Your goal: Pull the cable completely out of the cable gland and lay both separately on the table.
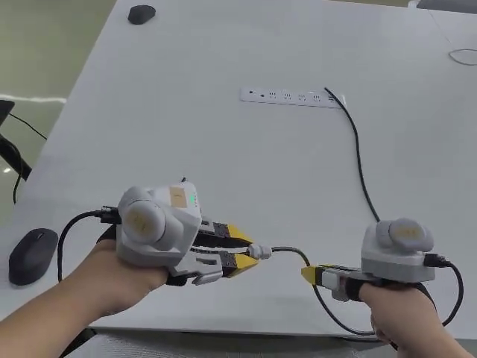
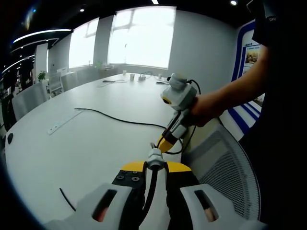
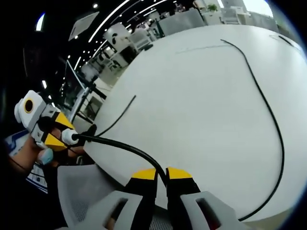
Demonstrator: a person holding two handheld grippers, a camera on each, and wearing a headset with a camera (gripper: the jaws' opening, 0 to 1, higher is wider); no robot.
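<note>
A small white cable gland (image 1: 261, 251) is pinched between the yellow tips of my left gripper (image 1: 244, 248), which is shut on it just above the table's near edge. A black cable (image 1: 287, 251) runs out of the gland to the right and curves into my right gripper (image 1: 309, 274), which is shut on it. In the left gripper view the gland (image 2: 155, 157) sits at the jaw tips and the cable (image 2: 151, 189) passes back between the jaws. In the right gripper view the cable (image 3: 120, 146) arcs from my shut jaws to the gland (image 3: 68, 137).
A white power strip (image 1: 291, 97) lies mid-table, and its black cord (image 1: 359, 160) trails toward the right gripper. One dark mouse (image 1: 31, 255) sits at the near left, another (image 1: 141, 13) at the far edge. A mesh chair (image 2: 225, 163) stands below the table edge.
</note>
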